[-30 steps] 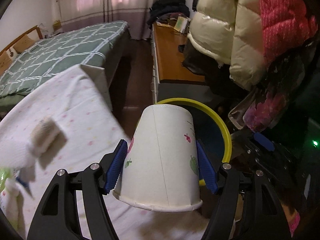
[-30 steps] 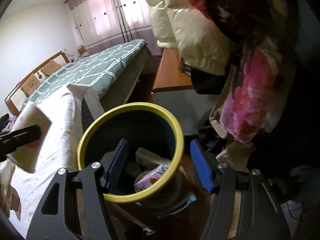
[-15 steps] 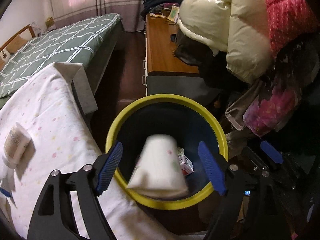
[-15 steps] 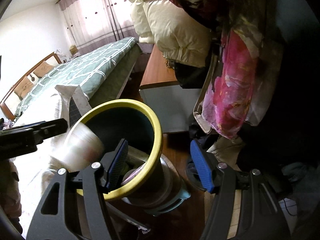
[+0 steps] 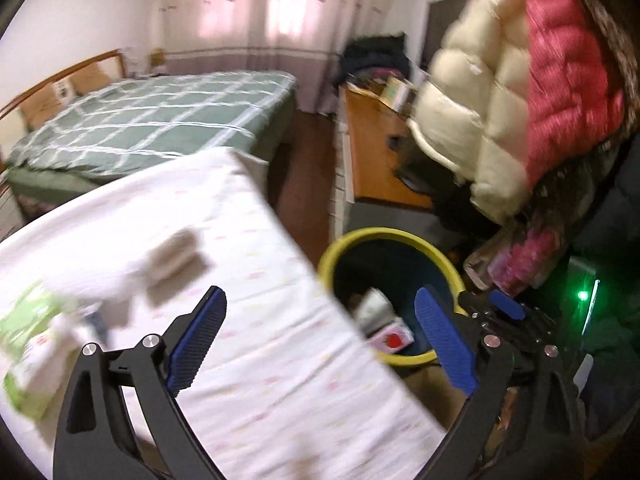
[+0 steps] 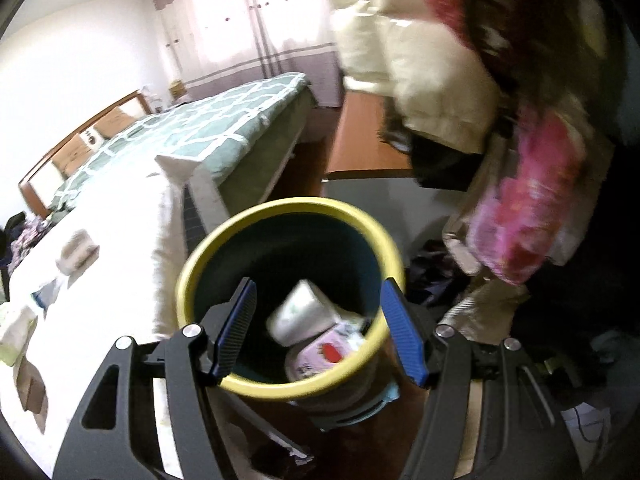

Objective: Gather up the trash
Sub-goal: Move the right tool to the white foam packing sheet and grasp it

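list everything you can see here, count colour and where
bin: 1, yellow rim, dark blue inside, on the floor beside the table
paper cup: 1, white, lying in the bin
carton: 1, pink and white, in the bin under the cup
tablecloth: 1, white with pastel specks, over the table
small roll: 1, brownish, blurred, on the cloth
packet: 1, green and white, cloth's left edge
bed: 1, green checked cover
jackets: cream and pink, hanging right
left tool: blue pads, jaws just opened wide, empty
right tool: blue pads, straddling the bin's near rim

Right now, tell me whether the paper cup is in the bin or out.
In: the paper cup lies tipped inside the yellow-rimmed bin on other trash.
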`<move>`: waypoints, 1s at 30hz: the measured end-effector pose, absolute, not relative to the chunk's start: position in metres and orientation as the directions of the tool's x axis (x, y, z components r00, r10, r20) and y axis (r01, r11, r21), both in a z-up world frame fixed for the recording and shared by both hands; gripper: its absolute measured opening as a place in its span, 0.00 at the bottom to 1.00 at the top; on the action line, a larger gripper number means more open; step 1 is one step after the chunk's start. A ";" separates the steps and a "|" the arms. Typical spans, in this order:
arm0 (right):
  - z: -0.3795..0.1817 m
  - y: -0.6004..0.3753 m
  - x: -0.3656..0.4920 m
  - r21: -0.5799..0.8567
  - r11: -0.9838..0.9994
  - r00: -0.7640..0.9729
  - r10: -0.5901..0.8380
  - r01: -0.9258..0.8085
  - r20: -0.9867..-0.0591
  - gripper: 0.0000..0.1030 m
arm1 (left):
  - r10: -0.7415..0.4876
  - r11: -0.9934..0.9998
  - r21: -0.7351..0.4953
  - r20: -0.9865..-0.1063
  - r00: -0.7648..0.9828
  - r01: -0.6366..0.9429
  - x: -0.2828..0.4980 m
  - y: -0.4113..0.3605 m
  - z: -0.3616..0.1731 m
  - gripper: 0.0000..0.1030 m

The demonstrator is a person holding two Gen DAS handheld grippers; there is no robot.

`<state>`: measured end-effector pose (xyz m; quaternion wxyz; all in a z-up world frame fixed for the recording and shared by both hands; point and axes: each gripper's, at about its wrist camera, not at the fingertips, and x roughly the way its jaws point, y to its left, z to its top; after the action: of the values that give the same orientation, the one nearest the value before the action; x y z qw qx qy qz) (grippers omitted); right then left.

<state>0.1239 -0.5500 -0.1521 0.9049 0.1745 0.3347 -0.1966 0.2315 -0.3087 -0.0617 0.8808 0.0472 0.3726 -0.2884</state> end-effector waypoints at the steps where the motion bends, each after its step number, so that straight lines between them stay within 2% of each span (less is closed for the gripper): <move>1: -0.151 -0.544 0.127 0.183 0.868 0.702 -0.231 0.461 -0.673 0.60 | -0.461 0.842 -0.132 -0.678 0.572 0.523 0.231 -0.294 -0.060 0.92; 17: -0.128 -0.378 0.234 0.153 0.974 0.739 -0.021 0.167 -0.673 0.60 | -0.181 0.982 -0.154 -0.610 0.772 0.108 0.254 -0.024 -0.060 0.95; 26: -0.127 -0.285 0.289 0.149 0.987 0.695 0.143 -0.052 -0.704 0.60 | -0.127 0.976 -0.217 -0.603 0.787 -0.009 0.278 0.050 -0.087 0.95; 30: -0.123 -0.259 0.308 0.104 0.989 0.688 0.151 -0.110 -0.710 0.60 | -0.119 0.977 -0.214 -0.606 0.786 -0.018 0.289 0.052 -0.100 0.95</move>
<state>0.3076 -0.2590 -0.1227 0.9183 0.0264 0.3885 0.0709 0.2887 0.0519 -0.1002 0.9393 -0.1048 0.3257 -0.0270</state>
